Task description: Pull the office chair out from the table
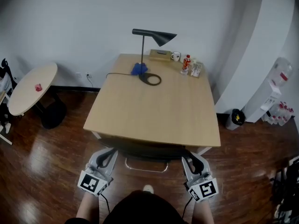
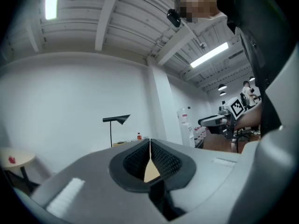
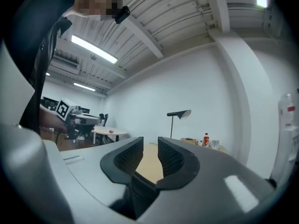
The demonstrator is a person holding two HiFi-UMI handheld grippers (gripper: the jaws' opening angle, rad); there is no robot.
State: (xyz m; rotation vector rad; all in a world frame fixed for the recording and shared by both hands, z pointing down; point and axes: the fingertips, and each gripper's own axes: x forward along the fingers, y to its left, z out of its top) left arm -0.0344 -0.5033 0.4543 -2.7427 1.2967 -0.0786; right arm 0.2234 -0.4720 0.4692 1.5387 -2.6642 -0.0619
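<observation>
The office chair [image 1: 140,149] is tucked under the near edge of the wooden table [image 1: 154,111]; only its dark back and a pale curved bar below it show. My left gripper [image 1: 109,156] is level at the chair's left corner, and its jaws [image 2: 150,154] are shut with nothing between them. At the chair's right corner my right gripper [image 1: 188,161] is also level, and its jaws [image 3: 150,155] stand a little apart with nothing between them. Both gripper views look over the tabletop; the chair is out of sight in them.
On the table's far end stand a black desk lamp [image 1: 152,36], a blue object [image 1: 138,69], a mug [image 1: 175,56] and a bottle [image 1: 187,62]. A round side table [image 1: 32,87] is at the left. A bin [image 1: 236,118] and a water dispenser [image 1: 275,92] are at the right.
</observation>
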